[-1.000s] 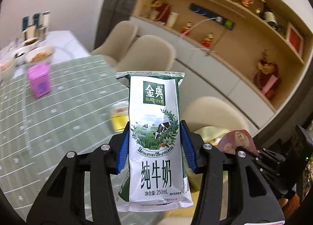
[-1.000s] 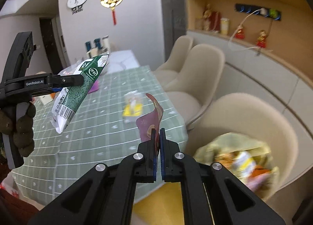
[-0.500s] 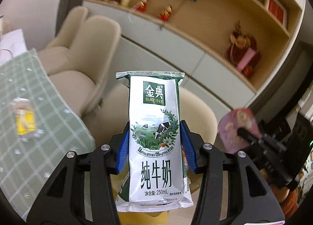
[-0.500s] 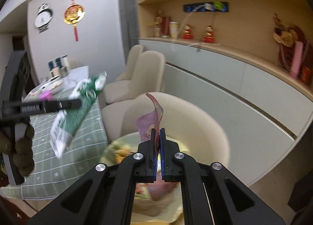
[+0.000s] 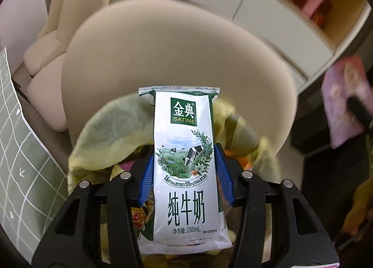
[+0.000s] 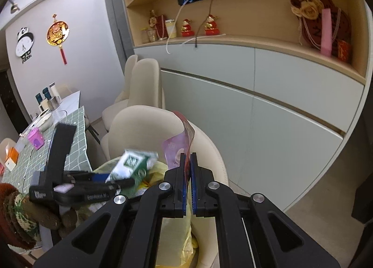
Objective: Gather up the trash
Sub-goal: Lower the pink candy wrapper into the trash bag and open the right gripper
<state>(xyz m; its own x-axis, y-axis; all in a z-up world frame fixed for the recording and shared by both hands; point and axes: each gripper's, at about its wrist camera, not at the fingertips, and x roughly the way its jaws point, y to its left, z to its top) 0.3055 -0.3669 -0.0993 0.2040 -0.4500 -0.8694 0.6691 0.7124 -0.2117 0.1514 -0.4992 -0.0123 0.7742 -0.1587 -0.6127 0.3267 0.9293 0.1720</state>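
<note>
Now one milk pouch (image 5: 184,163) and one pink wrapper (image 6: 178,149) sit clamped in fingers (image 5: 146,179).

We get even, soft indoor light, no hard shadows. Both views bend hard at the rims, with black vignette corners. In the left view the milk pouch (image 5: 186,165) is sharp, while the shelf (image 5: 310,4) and pink wrapper (image 5: 345,102) smear with motion blur. The right view is mostly crisp; only the left gripper (image 6: 98,181) and pouch blur. There is mild glare on the cabinet (image 6: 268,95).
</note>
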